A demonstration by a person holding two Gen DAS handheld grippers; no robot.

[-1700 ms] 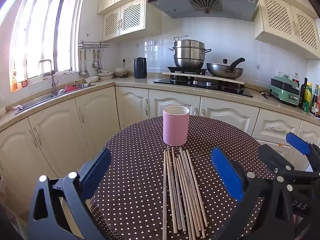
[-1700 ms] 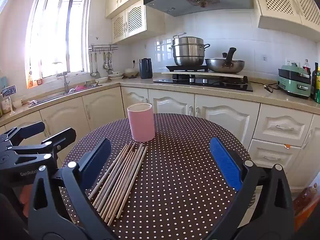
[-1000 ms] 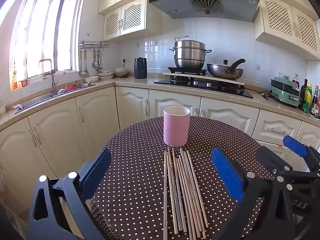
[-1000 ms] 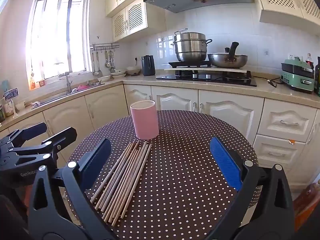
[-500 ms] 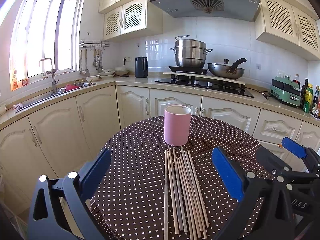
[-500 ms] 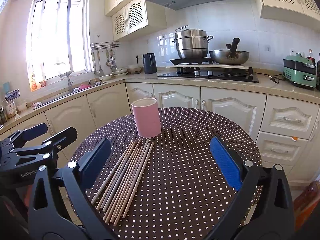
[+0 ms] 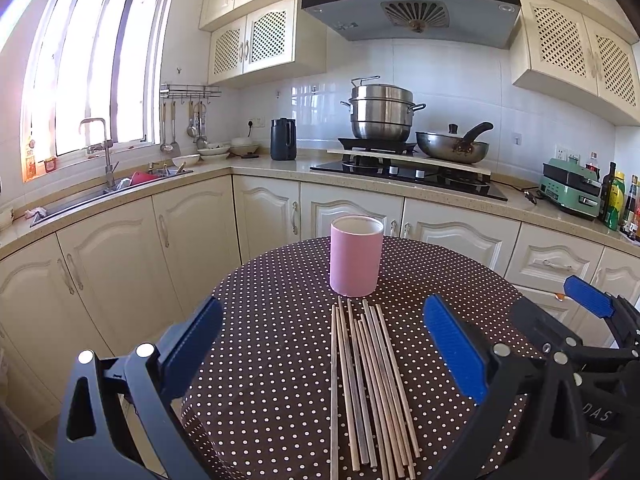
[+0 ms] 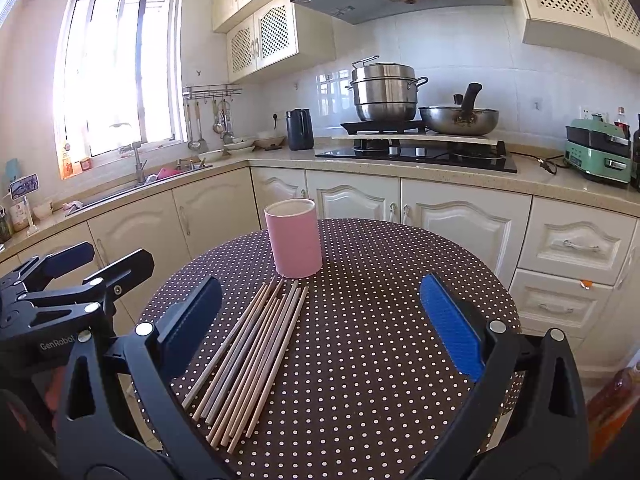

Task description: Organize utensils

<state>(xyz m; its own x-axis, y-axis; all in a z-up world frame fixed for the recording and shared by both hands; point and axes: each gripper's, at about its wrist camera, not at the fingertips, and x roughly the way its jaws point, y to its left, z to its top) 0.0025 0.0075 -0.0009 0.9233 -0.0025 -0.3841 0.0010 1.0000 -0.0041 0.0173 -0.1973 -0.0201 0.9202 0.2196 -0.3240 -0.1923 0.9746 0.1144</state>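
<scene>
The bundle of thin pale wooden chopsticks lies untouched on the round polka-dot desk, just before the pink cylindrical holder. Both grippers have eased slightly closer, jaws apart, empty; gathering hasn't begun.

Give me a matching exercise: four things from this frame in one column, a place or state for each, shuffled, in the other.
Things:
1. cup
2. chopsticks
3. left gripper
4. wok

Places or states:
A. on the stove
B. lying flat in a bundle on the table
C. open, holding nothing
D. upright on the table, beyond the bundle

Pairs: 1-D, 2-B, 3-C, 4-A
</scene>
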